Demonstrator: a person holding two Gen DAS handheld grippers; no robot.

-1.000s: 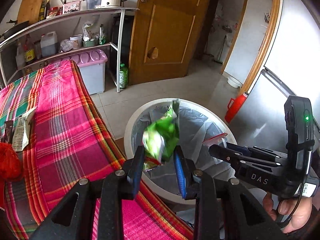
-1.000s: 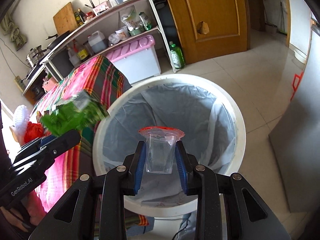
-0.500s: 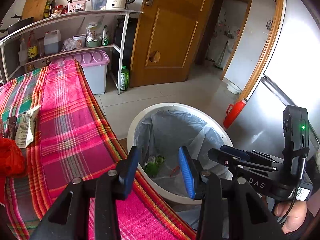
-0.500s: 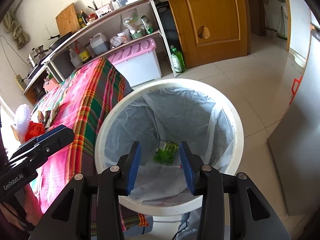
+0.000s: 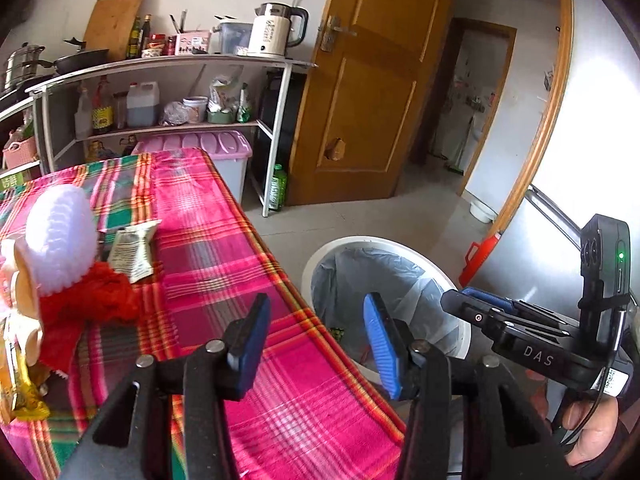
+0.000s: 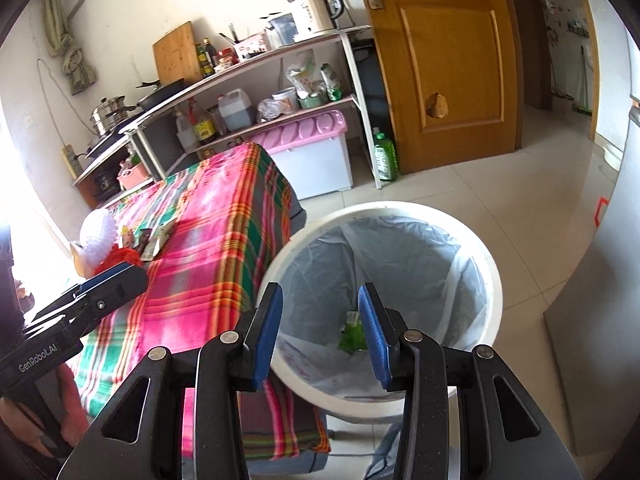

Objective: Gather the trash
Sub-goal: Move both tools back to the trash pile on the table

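Note:
A white round bin (image 6: 400,208) with a grey liner stands on the floor beside the table. A green wrapper (image 6: 352,334) lies at its bottom, and it also shows as a green scrap (image 5: 338,333) in the left wrist view. My right gripper (image 6: 320,304) hangs open and empty over the bin's near rim. My left gripper (image 5: 316,320) is above the table's corner next to the bin (image 5: 360,242); its jaws are opening with nothing between them. On the plaid cloth lie a pale packet (image 5: 134,254), a red mesh bundle (image 5: 92,300), a white foam net (image 5: 60,236) and a yellow wrapper (image 5: 16,380).
The table with the pink plaid cloth (image 5: 224,240) runs along the bin's left. Behind it are a white shelf rack (image 5: 280,120) with bottles and a kettle, a pink-lidded box (image 5: 224,148), a wooden door (image 5: 372,92) and a grey fridge (image 5: 580,200) at right. A hand (image 5: 592,432) holds the right gripper.
Both grippers opened. The green wrapper dropped from the left one and the clear cup from the right one into the bin. Both then rose and drew back, the left view swinging toward the table.

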